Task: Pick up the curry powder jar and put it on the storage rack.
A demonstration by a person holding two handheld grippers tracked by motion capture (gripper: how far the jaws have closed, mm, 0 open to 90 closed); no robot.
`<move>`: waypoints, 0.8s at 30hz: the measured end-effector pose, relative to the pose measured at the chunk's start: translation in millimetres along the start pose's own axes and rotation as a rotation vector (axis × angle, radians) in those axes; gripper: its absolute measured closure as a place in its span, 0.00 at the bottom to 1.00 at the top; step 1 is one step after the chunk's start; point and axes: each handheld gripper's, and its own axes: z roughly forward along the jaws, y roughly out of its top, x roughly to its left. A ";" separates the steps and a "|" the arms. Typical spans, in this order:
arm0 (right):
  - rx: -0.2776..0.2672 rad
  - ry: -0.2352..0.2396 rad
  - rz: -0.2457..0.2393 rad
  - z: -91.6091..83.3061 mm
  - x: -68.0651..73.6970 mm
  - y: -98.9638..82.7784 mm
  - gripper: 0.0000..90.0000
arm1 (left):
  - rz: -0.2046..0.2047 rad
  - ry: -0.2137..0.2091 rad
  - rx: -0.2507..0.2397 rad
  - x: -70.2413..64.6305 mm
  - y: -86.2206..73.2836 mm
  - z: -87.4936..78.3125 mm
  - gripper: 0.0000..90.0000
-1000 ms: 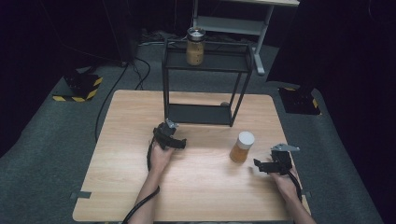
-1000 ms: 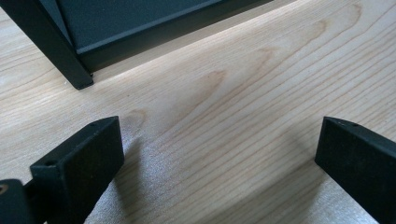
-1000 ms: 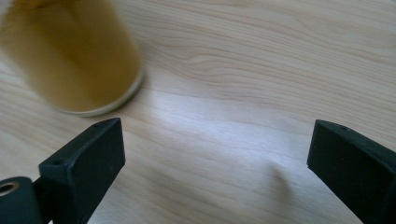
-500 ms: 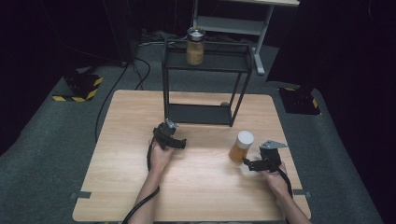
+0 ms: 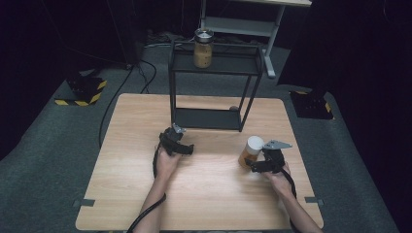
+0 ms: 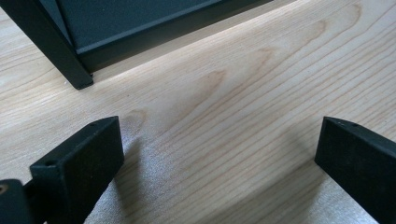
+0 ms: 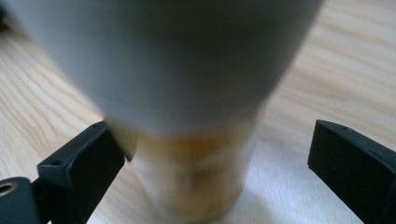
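My right gripper [image 5: 256, 164] brackets the white-lidded jar [image 5: 250, 151] on the table [image 5: 209, 194], jaws wide on either side, not yet clamped, ready for a grasp. My left gripper [image 5: 179, 145] rests wide open and empty near the black shelf [image 5: 209, 118], clear of the work.

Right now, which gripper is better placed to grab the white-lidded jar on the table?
Right. The right gripper is open with the white-lidded amber jar between its fingers. The left gripper is open over bare wooden table.
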 end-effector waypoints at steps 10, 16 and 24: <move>-0.048 0.021 0.014 9.0 -2.9 10.6 0.12 | -0.002 0.000 0.000 -0.2 0.1 0.0 0.01; -0.050 0.022 0.005 12.3 -0.9 12.5 0.17 | -0.001 0.000 0.001 -0.1 0.1 0.0 0.01; -0.052 0.019 -0.026 14.9 5.2 13.8 0.27 | -0.001 0.000 0.001 0.0 0.1 -0.1 0.01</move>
